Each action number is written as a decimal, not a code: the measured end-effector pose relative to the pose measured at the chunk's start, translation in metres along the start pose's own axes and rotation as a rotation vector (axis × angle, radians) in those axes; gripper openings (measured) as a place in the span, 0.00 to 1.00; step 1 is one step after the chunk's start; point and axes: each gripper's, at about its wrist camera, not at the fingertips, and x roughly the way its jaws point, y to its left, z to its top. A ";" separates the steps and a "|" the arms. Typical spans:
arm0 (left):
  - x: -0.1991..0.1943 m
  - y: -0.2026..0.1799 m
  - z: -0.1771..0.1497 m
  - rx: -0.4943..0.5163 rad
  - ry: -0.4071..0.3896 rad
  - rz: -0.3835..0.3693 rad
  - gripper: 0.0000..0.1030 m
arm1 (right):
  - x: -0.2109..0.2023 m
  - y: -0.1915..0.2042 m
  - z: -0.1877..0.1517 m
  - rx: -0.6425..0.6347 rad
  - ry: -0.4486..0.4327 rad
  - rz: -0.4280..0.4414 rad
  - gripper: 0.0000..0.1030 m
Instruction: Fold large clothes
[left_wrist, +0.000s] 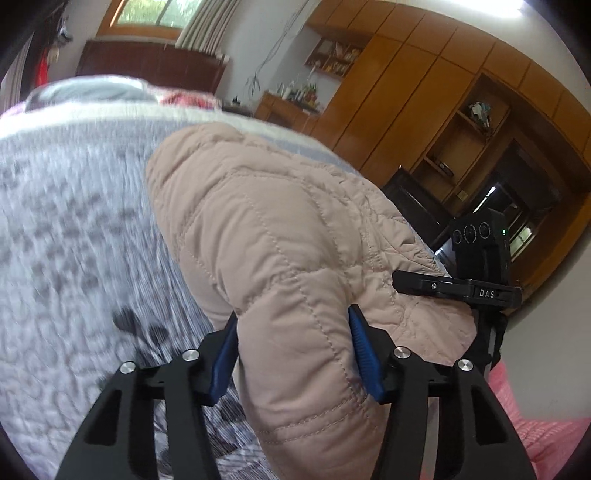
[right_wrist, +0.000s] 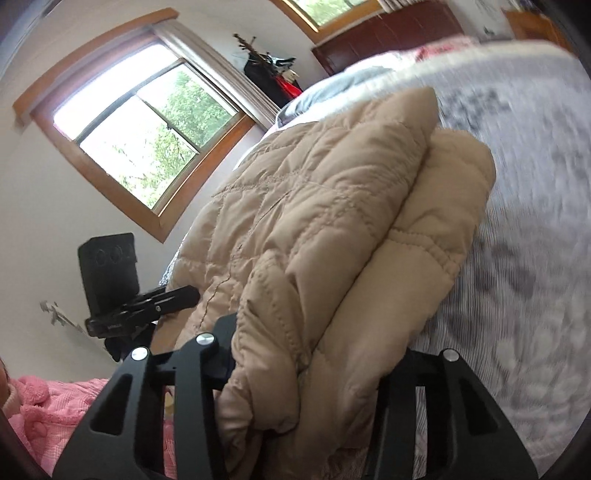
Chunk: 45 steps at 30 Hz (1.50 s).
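A beige quilted padded coat (left_wrist: 273, 236) lies bunched on the bed, over a grey patterned bedspread (left_wrist: 74, 240). My left gripper (left_wrist: 293, 332) is shut on a thick fold of the coat, which bulges between its blue pads (left_wrist: 360, 343). In the right wrist view the same coat (right_wrist: 314, 206) runs from the bottom centre up toward the pillows, folded in layers. My right gripper (right_wrist: 306, 354) is shut on a bunch of the coat; its fingertips are hidden under the fabric. The other gripper's black camera block (left_wrist: 480, 243) shows at the right edge of the coat, and again in the right wrist view (right_wrist: 109, 273).
The grey bedspread (right_wrist: 524, 258) covers the bed. A pink knitted garment (right_wrist: 48, 410) lies at the near edge, also seen in the left wrist view (left_wrist: 535, 424). Wooden wardrobes (left_wrist: 424, 92) stand past the bed. A window (right_wrist: 144, 133) is in the wall. Pillows (left_wrist: 88, 92) lie at the head.
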 end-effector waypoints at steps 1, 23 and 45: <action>-0.005 -0.002 0.007 0.020 -0.024 0.018 0.55 | 0.000 0.004 0.006 -0.016 -0.005 -0.004 0.41; 0.035 0.129 0.109 -0.074 -0.096 0.225 0.53 | 0.147 -0.036 0.155 -0.070 0.117 -0.073 0.41; 0.001 0.110 0.070 -0.014 -0.109 0.388 0.72 | 0.083 -0.017 0.126 -0.069 0.001 -0.217 0.73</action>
